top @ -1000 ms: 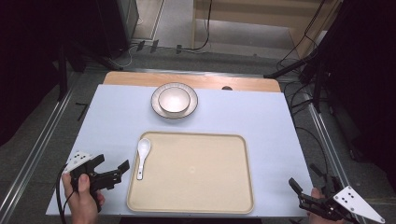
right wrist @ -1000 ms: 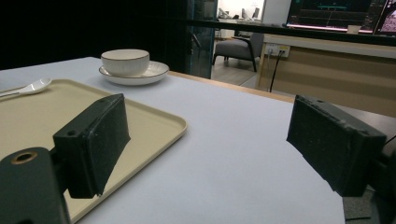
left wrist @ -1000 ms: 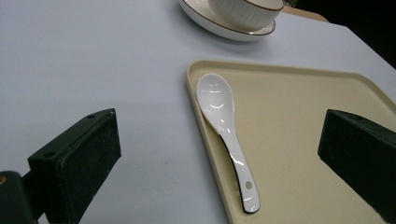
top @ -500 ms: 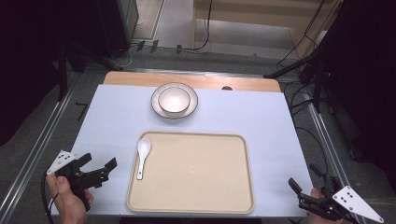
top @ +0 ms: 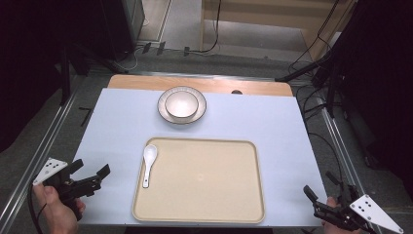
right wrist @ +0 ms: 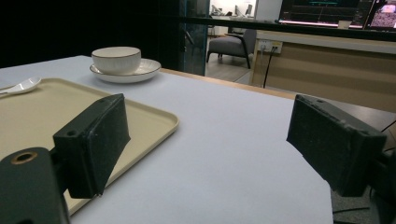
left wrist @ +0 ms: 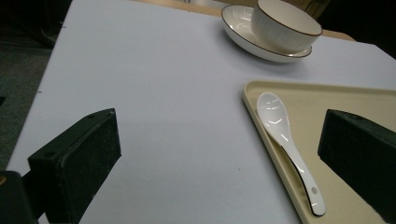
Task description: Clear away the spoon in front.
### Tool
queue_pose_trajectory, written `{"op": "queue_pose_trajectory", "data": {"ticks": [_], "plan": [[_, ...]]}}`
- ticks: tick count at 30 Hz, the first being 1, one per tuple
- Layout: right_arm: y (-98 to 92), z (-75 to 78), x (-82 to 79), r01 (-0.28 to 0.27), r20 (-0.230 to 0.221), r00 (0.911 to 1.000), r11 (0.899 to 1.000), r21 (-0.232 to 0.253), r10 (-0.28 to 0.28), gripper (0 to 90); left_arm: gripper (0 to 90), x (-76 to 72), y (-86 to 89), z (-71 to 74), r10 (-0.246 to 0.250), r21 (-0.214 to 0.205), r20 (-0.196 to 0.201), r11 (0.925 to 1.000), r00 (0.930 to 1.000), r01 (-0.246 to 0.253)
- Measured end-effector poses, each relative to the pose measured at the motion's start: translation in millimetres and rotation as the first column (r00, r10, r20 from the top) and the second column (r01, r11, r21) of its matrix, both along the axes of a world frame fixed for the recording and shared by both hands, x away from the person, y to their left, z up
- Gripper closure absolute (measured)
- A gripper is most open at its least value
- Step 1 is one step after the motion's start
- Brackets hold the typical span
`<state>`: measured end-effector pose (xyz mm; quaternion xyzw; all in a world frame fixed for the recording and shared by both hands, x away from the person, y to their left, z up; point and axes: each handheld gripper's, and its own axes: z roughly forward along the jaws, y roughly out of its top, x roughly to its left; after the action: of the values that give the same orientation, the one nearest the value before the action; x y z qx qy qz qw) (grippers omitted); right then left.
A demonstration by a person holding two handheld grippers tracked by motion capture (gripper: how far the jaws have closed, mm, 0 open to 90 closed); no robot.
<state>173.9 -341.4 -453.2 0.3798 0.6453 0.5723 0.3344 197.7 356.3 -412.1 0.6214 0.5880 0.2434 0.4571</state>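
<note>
Beside the tray (top: 234, 204), the left gripper (top: 92, 178) hovers low, jaws spread, facing the spoon (top: 148, 163).

Spoon (top: 148, 163), white ceramic: 1, at 9 o'clock on the tray.
Tray (top: 204, 214), beige, rectangular: 1, at 6 o'clock on the table.
Bowl (top: 181, 104), white: 1, at 12 o'clock, on the plate.
Plate (top: 200, 108), dark-rimmed: 1.
Table (top: 272, 126), pale blue top: 1.

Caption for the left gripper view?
Open left gripper faces a white spoon on the tray's edge, bowl beyond.
</note>
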Motion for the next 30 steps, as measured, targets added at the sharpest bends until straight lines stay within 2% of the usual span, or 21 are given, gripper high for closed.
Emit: {"op": "queue_pose_trajectory", "data": {"ticks": [7,18,23,27,30], "plan": [[-2.2,0.2,-0.2,0.005,0.001,1.0000,1.000,0.000,-0.005,12.9,0.0,-2.2,9.2,1.4,0.023,0.001,0.040,0.9997,0.9989,-0.023],[-6.5,0.7,-0.9,0.018,0.005,0.9998,1.000,0.009,-0.018,12.9,0.0,-3.8,15.0,-1.6,0.039,-0.009,0.068,0.9992,0.9969,-0.038],[-8.2,0.8,-0.8,0.022,0.001,0.9998,1.000,0.012,-0.022,12.9,0.0,-3.9,16.6,-3.7,0.058,0.006,0.076,0.9983,0.9954,-0.058],[-9.7,1.2,-1.6,0.028,0.005,0.9996,0.999,0.018,-0.028,12.9,0.0,-1.5,18.8,-8.1,0.068,0.013,0.114,0.9974,0.9911,-0.070],[-10.3,1.7,-1.7,0.028,0.009,0.9996,0.999,0.018,-0.028,12.9,0.0,0.2,20.4,-11.8,0.071,0.026,0.113,0.9969,0.9910,-0.075]]}}
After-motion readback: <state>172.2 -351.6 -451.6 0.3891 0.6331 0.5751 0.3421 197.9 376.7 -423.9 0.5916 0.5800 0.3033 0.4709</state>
